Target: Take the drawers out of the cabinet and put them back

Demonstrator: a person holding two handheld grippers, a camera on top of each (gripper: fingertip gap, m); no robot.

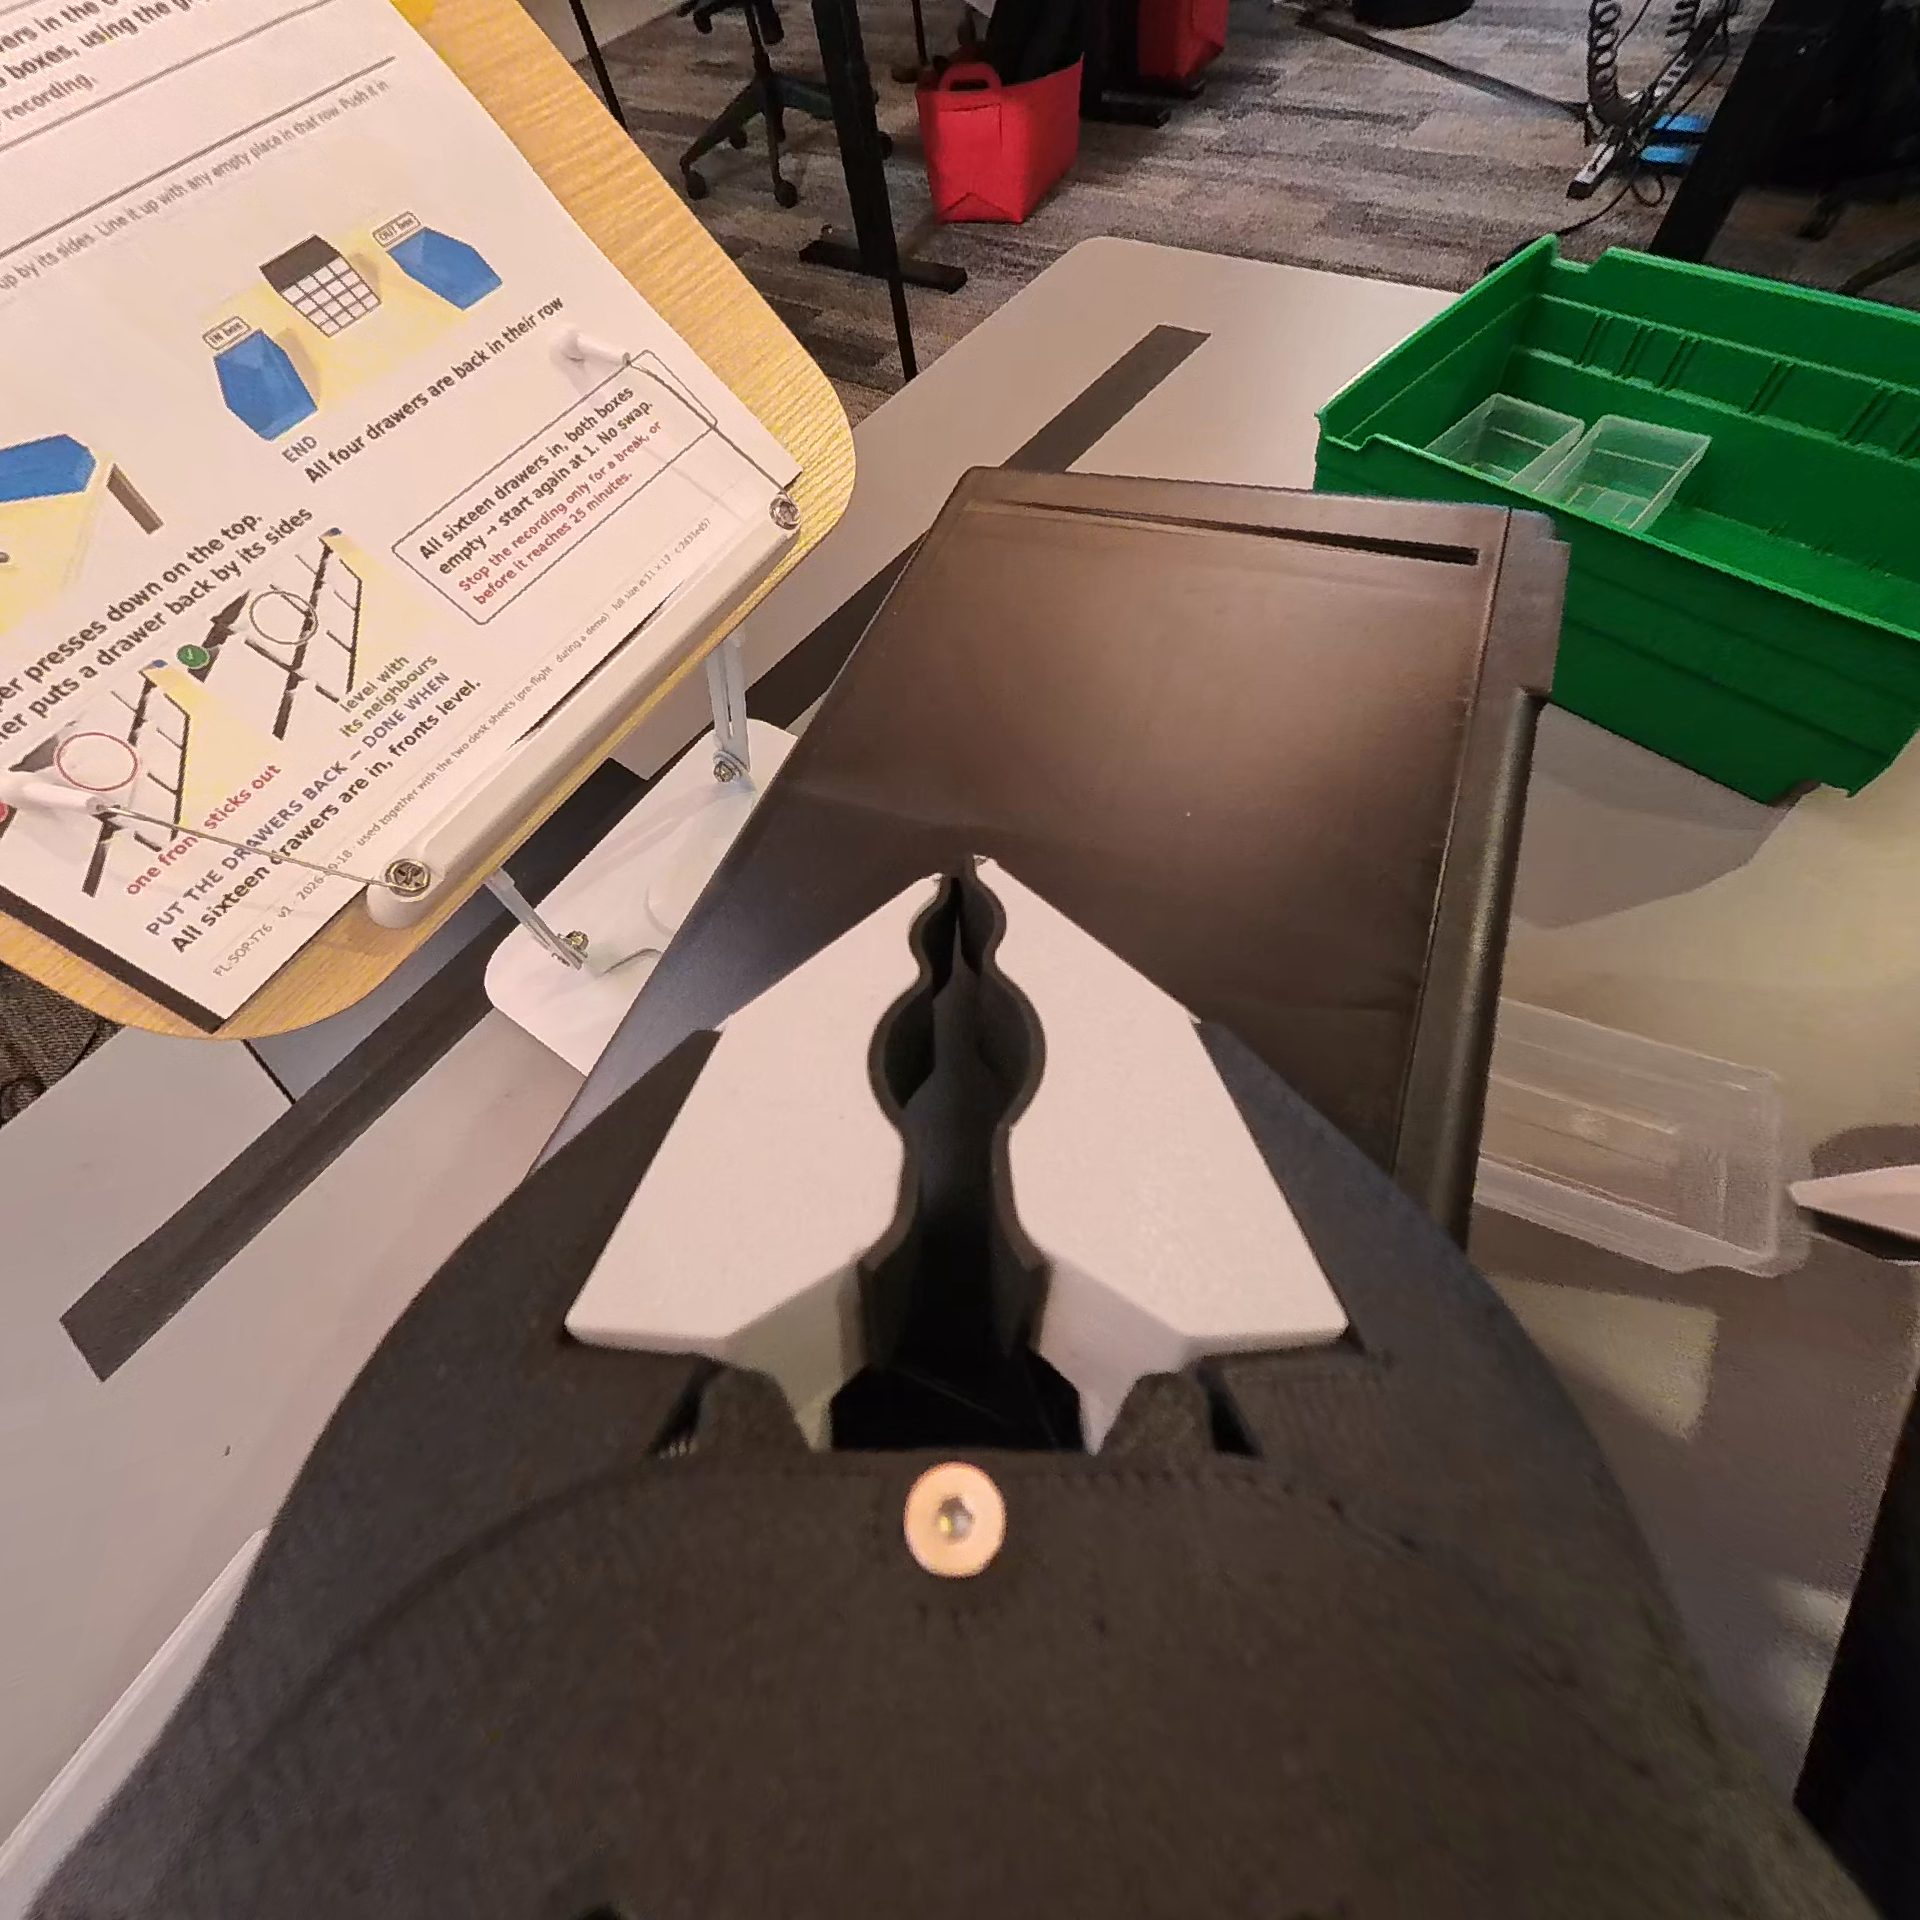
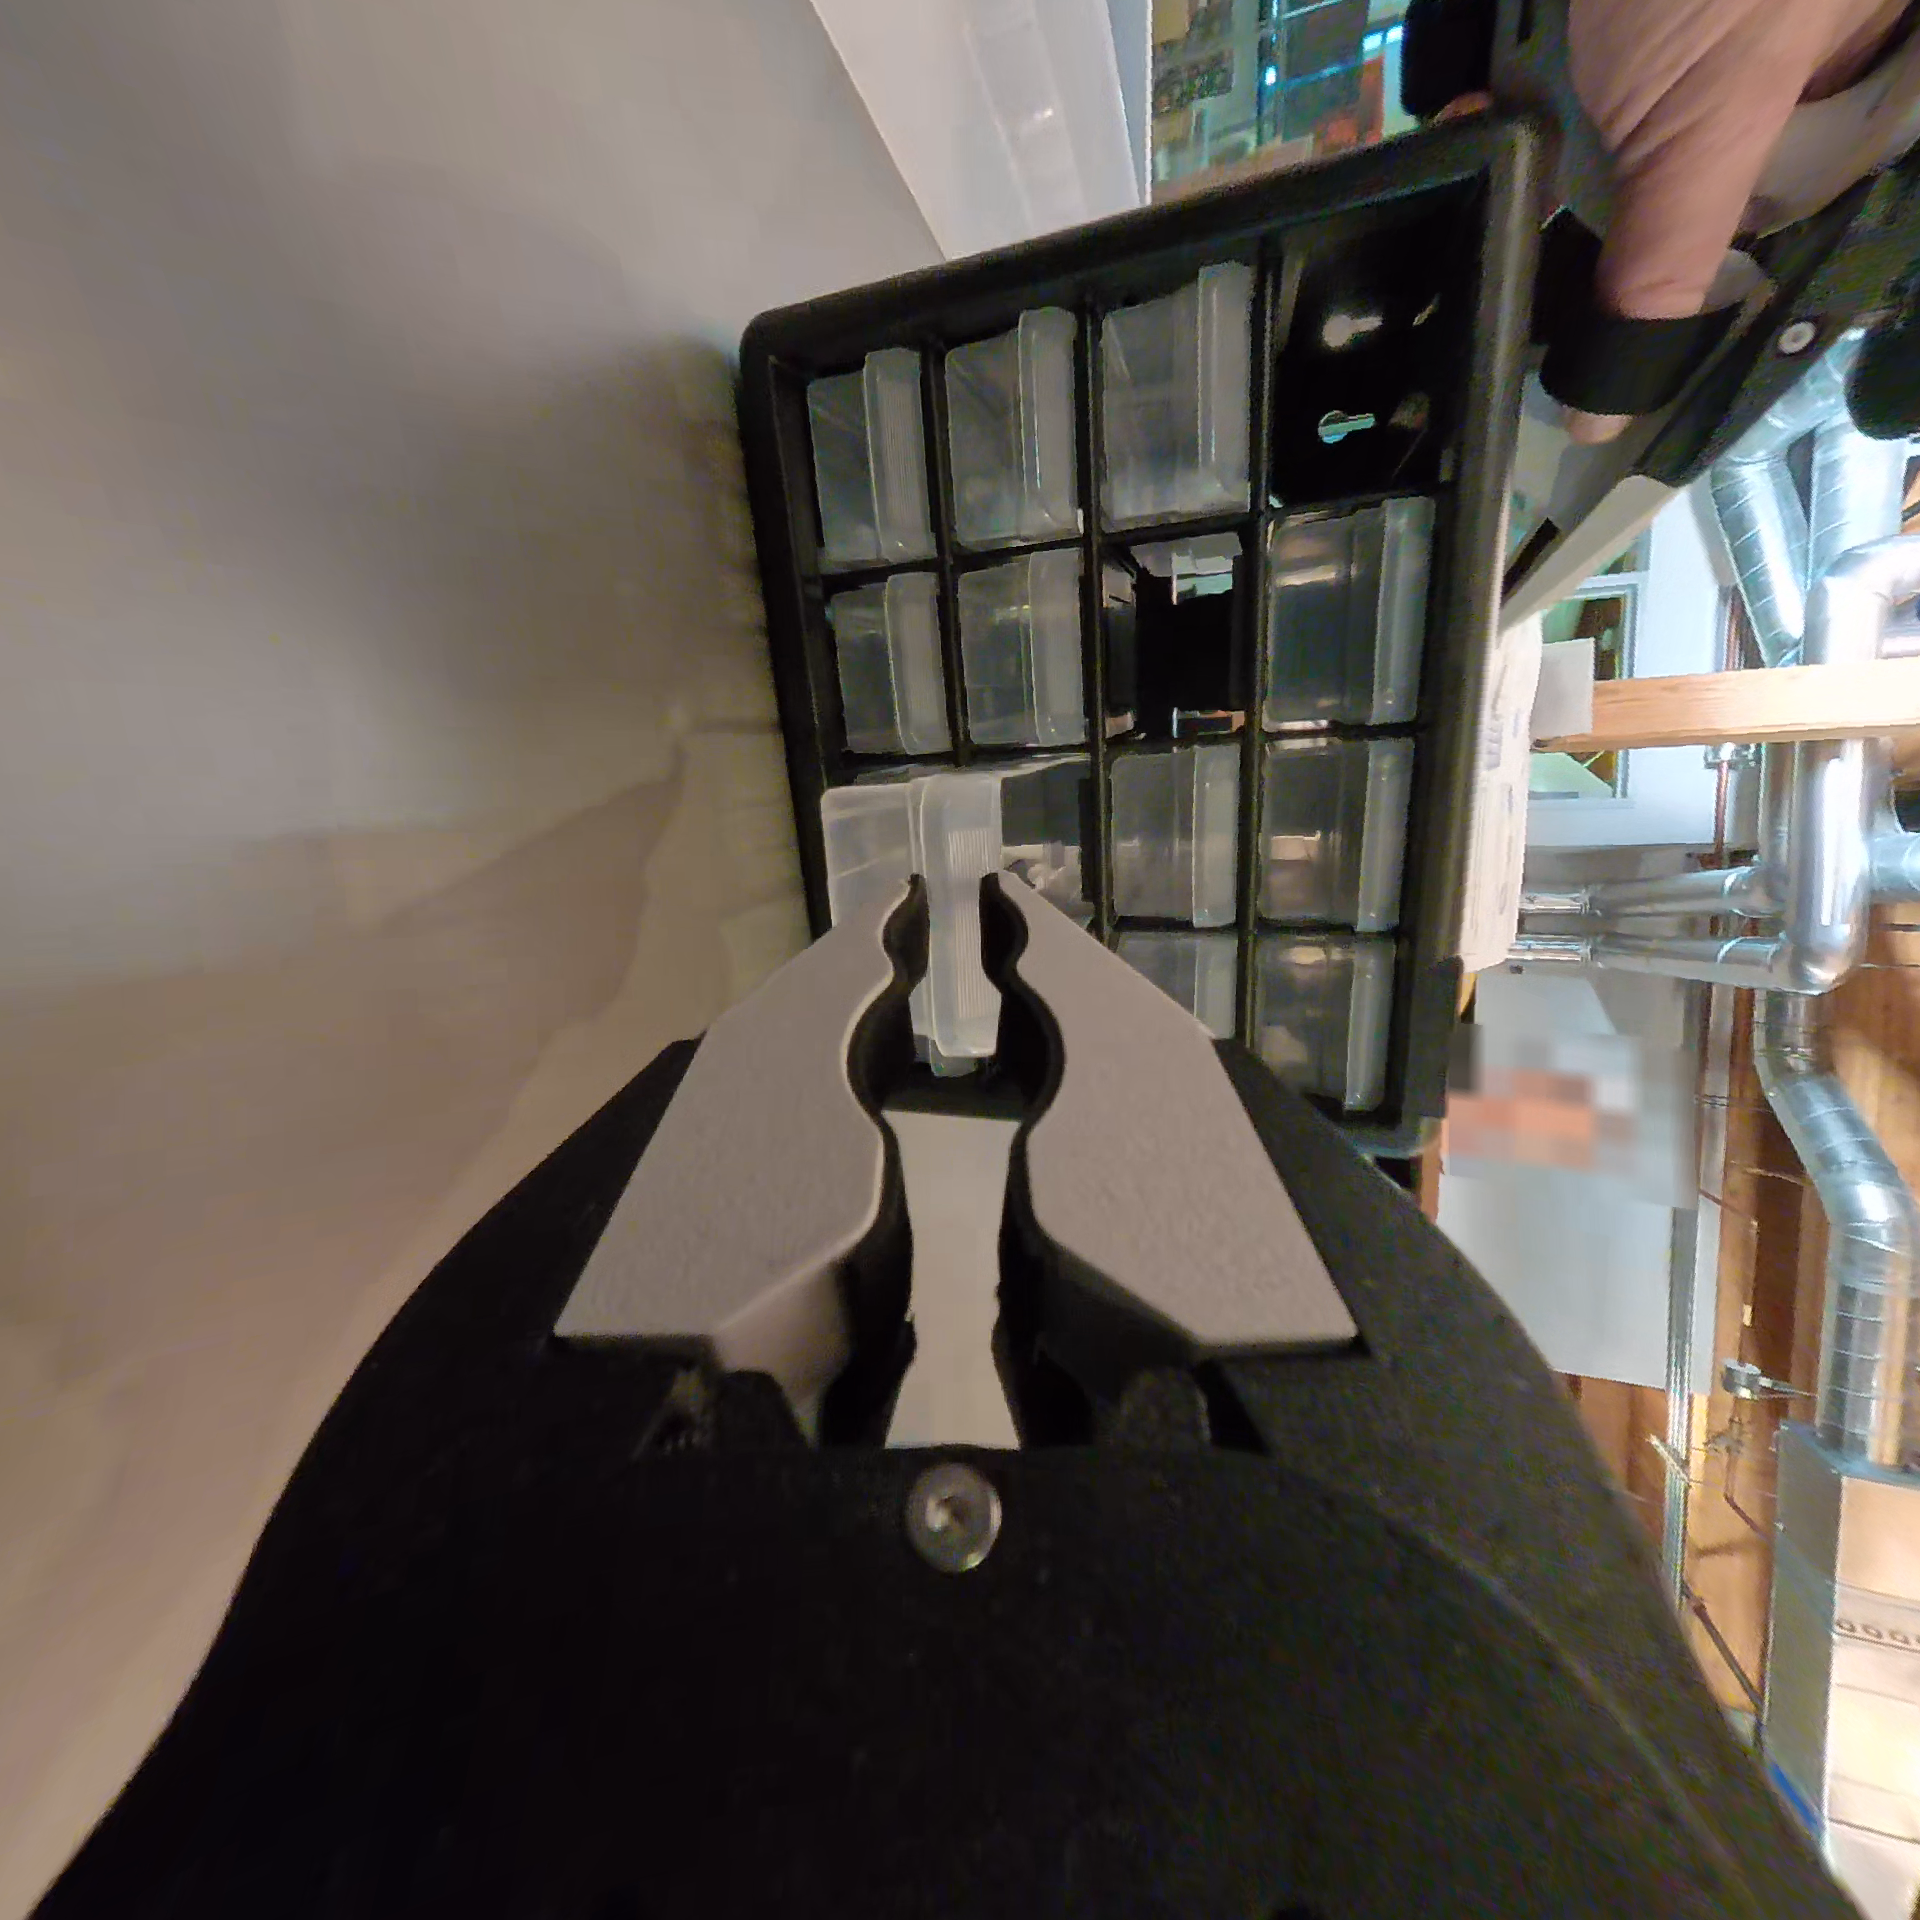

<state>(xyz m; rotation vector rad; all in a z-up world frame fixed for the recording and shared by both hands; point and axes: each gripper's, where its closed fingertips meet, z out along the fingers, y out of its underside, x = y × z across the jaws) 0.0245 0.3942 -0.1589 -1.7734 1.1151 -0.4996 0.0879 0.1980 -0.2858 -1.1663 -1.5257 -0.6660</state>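
A: Right wrist view, rolled sideways. Black plastic sixteen-slot cabinet (image 2: 1475, 582) faces the camera on the pale grey table (image 2: 364, 623). Most slots hold clear plastic drawers, all apparently empty.

B: Gaps?

A: Two dark open slots: one at the frame's upper right corner of the grid (image 2: 1351, 364), one nearer the middle (image 2: 1174, 644). A third position has its clear plastic drawer (image 2: 951, 831) pulled partway out towards the camera.

B: Right gripper (image 2: 956, 888)?

A: Its white fingers (image 2: 1122, 1091) are nearly together, pinched on that drawer's ribbed front tab. The drawer is partly in its slot.

B: Left side?

A: Left gripper (image 1: 964, 868) rests tips-down on the cabinet's smooth black top (image 1: 1195, 707). Fingers (image 1: 769, 1122) drawn in until the tips meet, nothing between them. In the right view a person's hand (image 2: 1704, 145) holds that gripper at the cabinet's far edge.

B: Other containers?

A: Green plastic bin (image 1: 1704, 623), stacked on others like it, just behind the cabinet. Two clear plastic drawers (image 1: 1569, 462) sit side by side inside, both empty. The part-drawn drawer shows again at the cabinet's front, right edge of the left view.

B: Anything else?

A: Printed instruction sheet (image 1: 312, 468) on a tilted wooden stand (image 1: 821, 416) to the left; red bag (image 1: 997, 140) on the carpet beyond.
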